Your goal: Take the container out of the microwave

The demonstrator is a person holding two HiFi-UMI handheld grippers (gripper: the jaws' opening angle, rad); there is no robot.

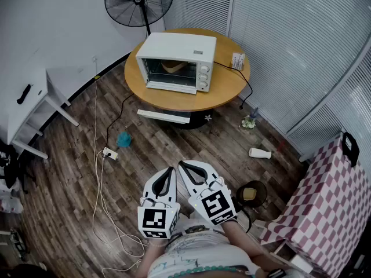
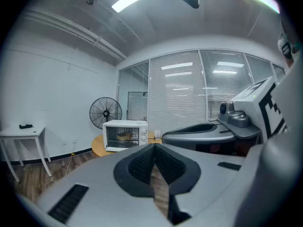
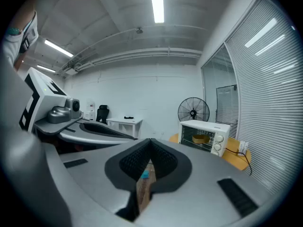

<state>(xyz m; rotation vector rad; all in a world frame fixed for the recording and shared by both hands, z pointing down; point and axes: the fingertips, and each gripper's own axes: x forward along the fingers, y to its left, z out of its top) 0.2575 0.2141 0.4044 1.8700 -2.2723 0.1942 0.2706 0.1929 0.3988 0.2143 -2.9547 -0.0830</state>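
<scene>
Plainly container (image 1: pixel 173 66) inside microwave (image 1: pixel 179 48) (on round table (image 1: pixel 227 87)).

Inside the microwave (image 1: pixel 177 59) only a tan sliver of the container (image 1: pixel 172 67) shows; the cavity's roof hides the rest. The fan (image 1: pixel 139 2) is clipped by the upper edge, and its foot is hidden behind the round desk (image 1: pixel 229 86). Print on the small box (image 1: pixel 237 61) is too small to read. The chequered-cloth desk (image 1: pixel 330 207) runs off the right edge
</scene>
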